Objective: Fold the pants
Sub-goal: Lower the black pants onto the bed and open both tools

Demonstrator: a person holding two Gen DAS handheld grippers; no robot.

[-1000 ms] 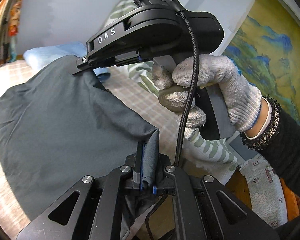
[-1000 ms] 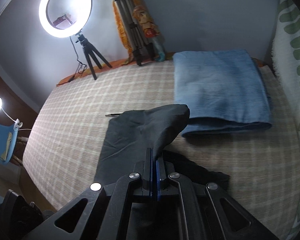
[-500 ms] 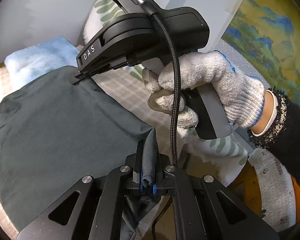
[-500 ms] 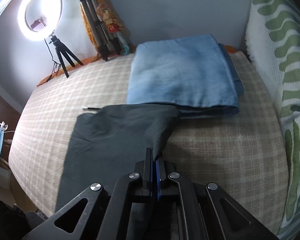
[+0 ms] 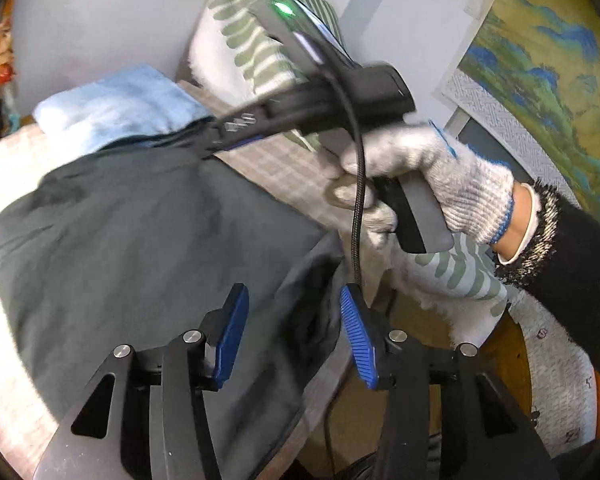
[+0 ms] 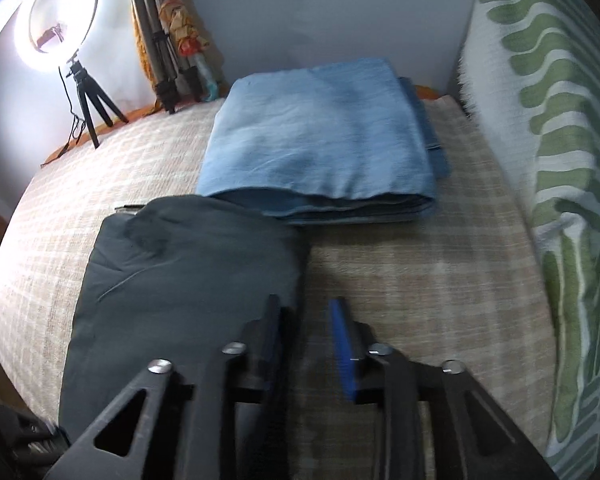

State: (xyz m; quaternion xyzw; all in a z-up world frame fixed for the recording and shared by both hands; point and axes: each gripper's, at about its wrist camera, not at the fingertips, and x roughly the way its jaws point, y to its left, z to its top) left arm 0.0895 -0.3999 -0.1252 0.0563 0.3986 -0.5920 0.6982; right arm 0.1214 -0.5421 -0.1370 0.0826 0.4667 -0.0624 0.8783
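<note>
The dark grey pants (image 5: 140,248) lie folded flat on the checked bed cover (image 6: 420,280); they also show in the right wrist view (image 6: 188,276). My left gripper (image 5: 292,320) is open, its blue pads apart just above the pants' near right corner. My right gripper (image 6: 306,320) is open at the pants' right edge. In the left wrist view it (image 5: 208,148) hovers at the pants' far corner, held by a gloved hand (image 5: 432,184).
A folded blue blanket (image 6: 320,148) lies just beyond the pants. A green-and-white leaf-pattern pillow (image 6: 548,160) stands along the right. A ring light (image 6: 56,20) and a folded tripod (image 6: 164,48) stand at the bed's far edge by the wall.
Both grippers were shut on corners of the pants and carried them over. Now both have opened and let go, and the pants lie flat, folded over on the bed.
</note>
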